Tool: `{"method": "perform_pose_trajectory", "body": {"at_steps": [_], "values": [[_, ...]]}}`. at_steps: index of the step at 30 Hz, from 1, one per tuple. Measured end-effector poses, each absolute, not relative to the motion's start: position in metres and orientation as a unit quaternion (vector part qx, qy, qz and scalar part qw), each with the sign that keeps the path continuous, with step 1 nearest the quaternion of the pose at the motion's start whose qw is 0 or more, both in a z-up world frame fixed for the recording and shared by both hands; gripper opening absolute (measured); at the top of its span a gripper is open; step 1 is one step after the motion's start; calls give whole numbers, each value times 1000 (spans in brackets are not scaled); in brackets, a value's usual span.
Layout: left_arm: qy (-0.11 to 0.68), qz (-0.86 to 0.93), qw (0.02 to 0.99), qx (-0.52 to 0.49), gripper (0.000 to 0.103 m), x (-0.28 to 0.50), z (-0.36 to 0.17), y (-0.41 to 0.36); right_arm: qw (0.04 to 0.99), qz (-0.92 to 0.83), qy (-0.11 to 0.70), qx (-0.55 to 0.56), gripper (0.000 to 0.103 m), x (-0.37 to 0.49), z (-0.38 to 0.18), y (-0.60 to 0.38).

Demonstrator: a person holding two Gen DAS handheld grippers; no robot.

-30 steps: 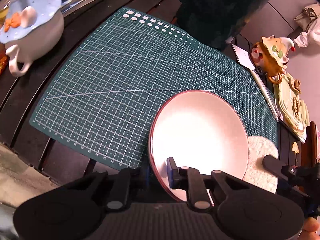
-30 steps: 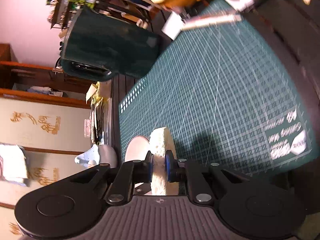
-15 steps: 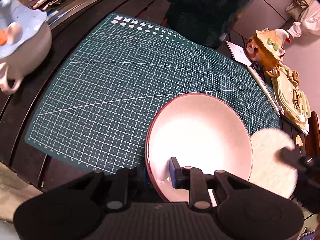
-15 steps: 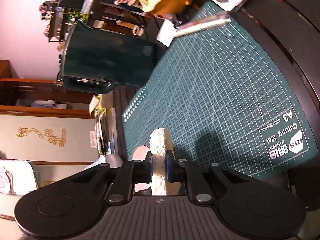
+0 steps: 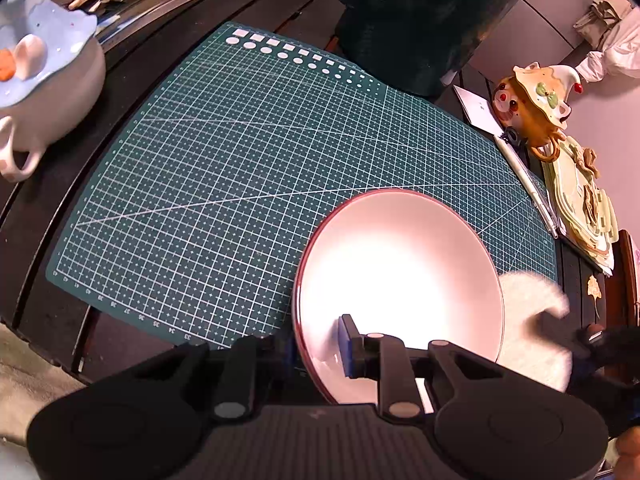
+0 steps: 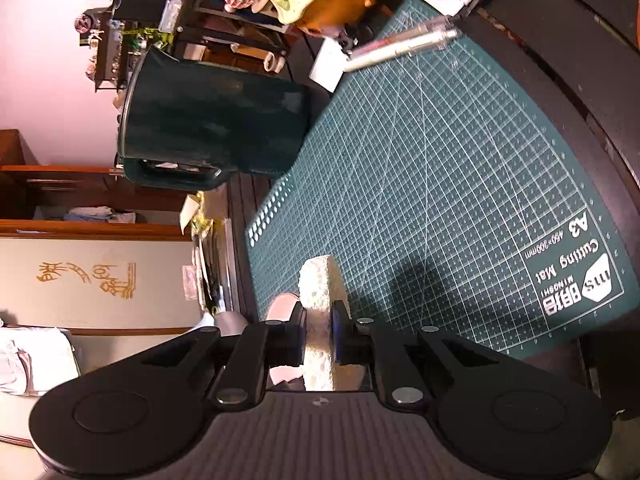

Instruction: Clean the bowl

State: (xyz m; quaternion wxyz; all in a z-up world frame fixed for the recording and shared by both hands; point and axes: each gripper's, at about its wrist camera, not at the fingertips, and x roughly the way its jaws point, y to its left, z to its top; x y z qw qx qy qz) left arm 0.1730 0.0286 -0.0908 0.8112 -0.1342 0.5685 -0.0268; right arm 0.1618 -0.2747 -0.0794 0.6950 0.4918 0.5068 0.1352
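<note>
A pale bowl with a dark red rim [image 5: 400,272] stands tilted over the near right part of the green cutting mat [image 5: 220,160]. My left gripper [image 5: 316,346] is shut on its near rim, one finger inside and one outside. A white round sponge [image 5: 528,308], blurred, lies against the bowl's right edge. In the right wrist view my right gripper [image 6: 318,328] is shut on this sponge [image 6: 320,288], held edge-on. A slice of the bowl [image 6: 282,308] shows just left of it.
A dark green pot [image 5: 420,12] stands behind the mat. A white pot with a blue lid [image 5: 48,80] sits at the left. A clown figure [image 5: 536,100], a pen [image 5: 524,184] and pale craft pieces crowd the right side. The table edge runs along the lower left.
The sponge in my right gripper has shifted a little up along the bowl's right edge and is now blurred. The bowl stays in my left gripper's hold.
</note>
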Motion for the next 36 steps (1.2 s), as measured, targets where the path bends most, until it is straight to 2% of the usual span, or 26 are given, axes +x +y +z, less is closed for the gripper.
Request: {"method": "perform_pose_trajectory", "body": {"at_steps": [3,7,11,17,26,30,33,36], "values": [[556,-36,823,-110,21,171,-88,24,681,141,537,478,12,162,-87,-264],[557,-66,820,-113,19,178,-91,27,699,158,534,449,12,155,-75,-261],[555,-94,819,-114,18,185,-94,30,748,123,507,411,12,148,-57,-274],[544,-135,821,-104,18,188,-96,27,764,114,479,417,12,155,-58,-283],[554,-86,813,-159,22,189,-92,43,762,144,483,406,12,166,-62,-272],[566,-62,797,-201,26,187,-89,53,756,144,489,411,12,167,-64,-272],[578,-51,778,-240,27,179,-88,59,755,146,492,408,12,166,-64,-270],[585,-50,776,-228,25,173,-88,48,755,149,493,406,12,167,-64,-268]]}}
